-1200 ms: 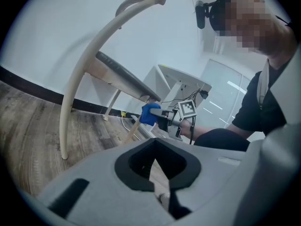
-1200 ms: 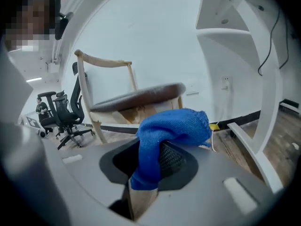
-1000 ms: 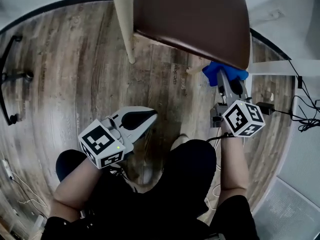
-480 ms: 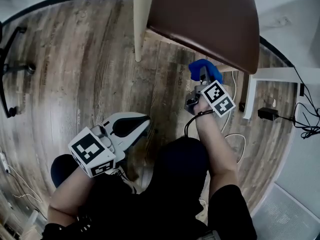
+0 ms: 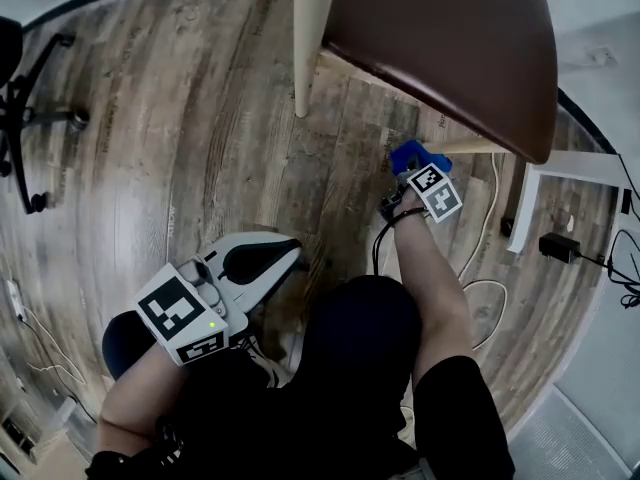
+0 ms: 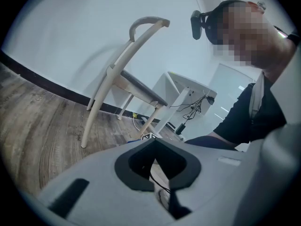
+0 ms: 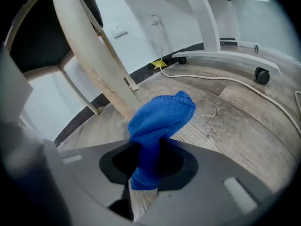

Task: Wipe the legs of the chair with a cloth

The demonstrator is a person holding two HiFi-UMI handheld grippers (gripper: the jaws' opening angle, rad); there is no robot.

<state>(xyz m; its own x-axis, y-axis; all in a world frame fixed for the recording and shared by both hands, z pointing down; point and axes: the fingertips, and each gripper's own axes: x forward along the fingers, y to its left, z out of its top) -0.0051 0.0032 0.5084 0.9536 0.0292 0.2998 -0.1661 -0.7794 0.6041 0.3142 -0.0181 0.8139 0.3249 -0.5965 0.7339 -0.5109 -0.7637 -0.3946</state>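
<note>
Head view: right gripper (image 5: pixel 407 169) sits low under the front edge of the brown chair seat (image 5: pixel 440 38), jaws clamped on a blue cloth (image 5: pixel 412 154). The cloth bunch pokes out beyond the jaw tips, right by the pale slanted chair leg (image 5: pixel 470 148) that shows under the seat's edge. Right gripper view: cloth (image 7: pixel 160 119) pinched between the pads of the right gripper (image 7: pixel 148 161), with its free end at the lower stretch of that leg (image 7: pixel 101 65); whether it touches cannot be settled. Room on that side is tight: a white cable (image 7: pixel 225 81) runs over the floor just beyond, with a white desk base and its caster (image 7: pixel 262 76) behind it. Left gripper (image 5: pixel 285 253) is held near the person's knee, well apart from the chair, jaws together with nothing between them; left gripper view confirms this (image 6: pixel 157 171). Wood floor (image 5: pixel 180 118) lies open left of the other front leg (image 5: pixel 310 38), out to a dark wheeled base (image 5: pixel 40 118) at the edge.
</note>
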